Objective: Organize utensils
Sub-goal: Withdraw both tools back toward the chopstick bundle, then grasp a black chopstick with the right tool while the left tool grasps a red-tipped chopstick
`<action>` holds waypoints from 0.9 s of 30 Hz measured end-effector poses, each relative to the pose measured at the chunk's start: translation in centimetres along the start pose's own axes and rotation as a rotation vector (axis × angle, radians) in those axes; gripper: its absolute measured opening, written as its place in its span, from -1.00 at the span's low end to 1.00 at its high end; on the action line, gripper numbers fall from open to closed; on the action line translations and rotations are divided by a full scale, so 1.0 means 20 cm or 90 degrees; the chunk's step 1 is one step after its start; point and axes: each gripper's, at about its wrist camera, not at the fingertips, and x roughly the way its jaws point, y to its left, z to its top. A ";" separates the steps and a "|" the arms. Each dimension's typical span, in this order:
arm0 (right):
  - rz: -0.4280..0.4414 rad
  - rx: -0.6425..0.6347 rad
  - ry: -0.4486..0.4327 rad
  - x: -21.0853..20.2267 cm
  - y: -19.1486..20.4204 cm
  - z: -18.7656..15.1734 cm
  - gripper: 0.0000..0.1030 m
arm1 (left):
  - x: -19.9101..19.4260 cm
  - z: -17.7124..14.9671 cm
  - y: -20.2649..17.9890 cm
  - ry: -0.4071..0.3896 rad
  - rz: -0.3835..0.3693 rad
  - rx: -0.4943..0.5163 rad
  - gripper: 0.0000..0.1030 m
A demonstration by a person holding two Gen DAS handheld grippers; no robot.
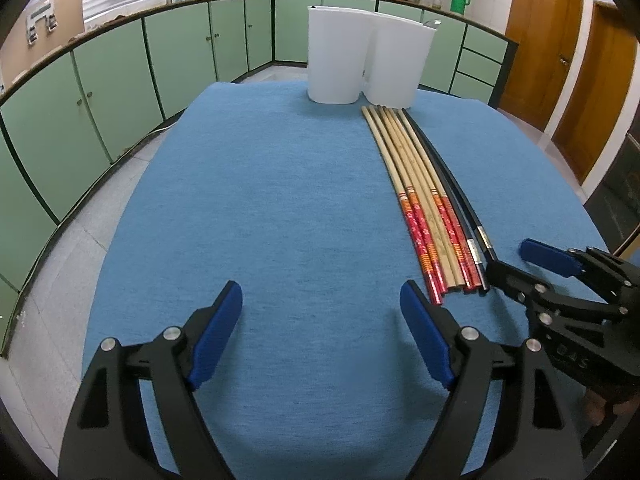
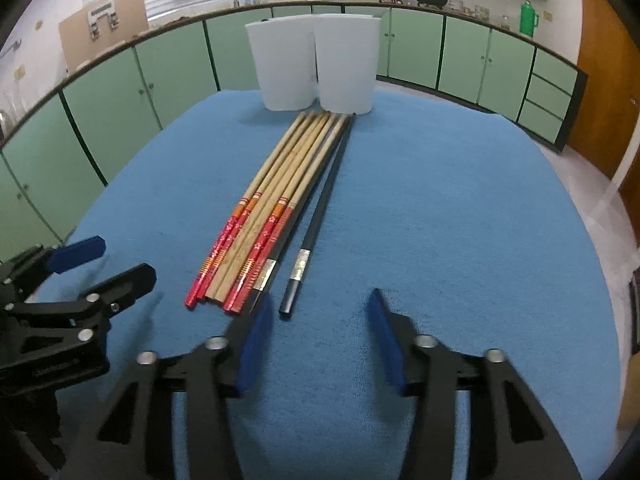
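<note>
Landmark: the chopsticks (image 2: 276, 216), a fanned bundle on the blue cloth (image 2: 440, 220), their tips close to the bins. Left of the bundle, the left gripper (image 1: 320, 312) hangs wide open and empty over bare cloth. At the bundle's near ends, the right gripper (image 2: 318, 320) stands partly open and grips nothing; its left finger (image 2: 256, 332) is just beside the ends of the bundle, and the separate black chopstick (image 2: 308, 248) points into the gap. Risk: a closing finger may catch the neighbouring sticks, scattering the bundle or rolling the black one aside. Beyond the bundle stand two white bins (image 2: 316, 64), side by side; the left shows nothing above its rim, the right shows a metal tip (image 1: 431, 23); their insides are hidden.
</note>
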 end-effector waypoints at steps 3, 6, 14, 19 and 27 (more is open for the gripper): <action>-0.005 -0.003 0.001 -0.01 -0.03 0.00 -0.75 | -0.01 0.00 -0.02 0.000 -0.006 0.008 0.54; 0.011 0.004 0.001 -0.02 -0.08 -0.01 -0.80 | -0.02 -0.01 -0.04 0.000 -0.014 0.014 0.54; 0.046 0.027 0.000 -0.02 -0.12 -0.01 -0.80 | 0.00 -0.04 -0.15 0.010 -0.037 0.036 0.54; 0.052 0.033 -0.001 -0.02 -0.14 -0.01 -0.82 | 0.04 -0.04 -0.14 0.023 -0.008 0.034 0.54; 0.071 0.030 -0.008 -0.03 -0.17 -0.04 -0.77 | 0.03 -0.04 -0.09 0.021 0.021 0.012 0.54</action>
